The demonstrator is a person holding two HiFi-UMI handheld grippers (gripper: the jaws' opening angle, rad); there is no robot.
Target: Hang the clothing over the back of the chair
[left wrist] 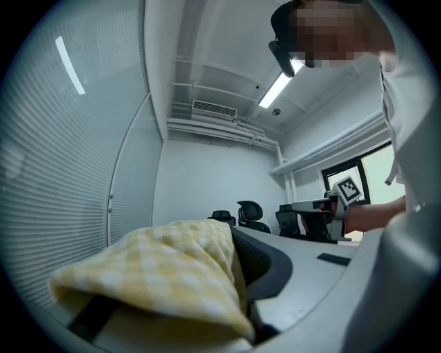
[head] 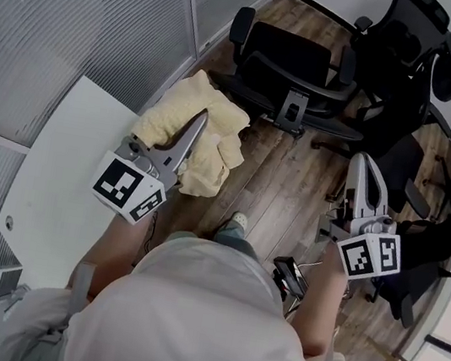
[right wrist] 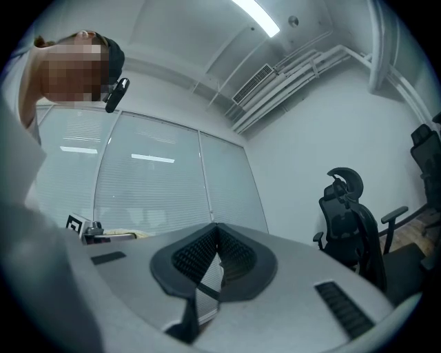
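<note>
Two grippers, both closed: left gripper (head: 197, 123) pinches pale yellow checked cloth (head: 214, 135) — check pattern clear only in left gripper view (left wrist: 165, 265), fabric bunched over jaws. Head view alone places cloth left of centre, beside white table (head: 57, 164), near black armrest office chair (head: 282, 69) at top centre. At frame right, right gripper (head: 365, 164) empty — right gripper view (right wrist: 215, 231) shows jaws together on nothing, plus black headrest chair (right wrist: 353, 220) at its right.

Open wood floor (head: 287, 173) ahead, chairs (head: 287, 66) beyond, table (head: 62, 182) left
</note>
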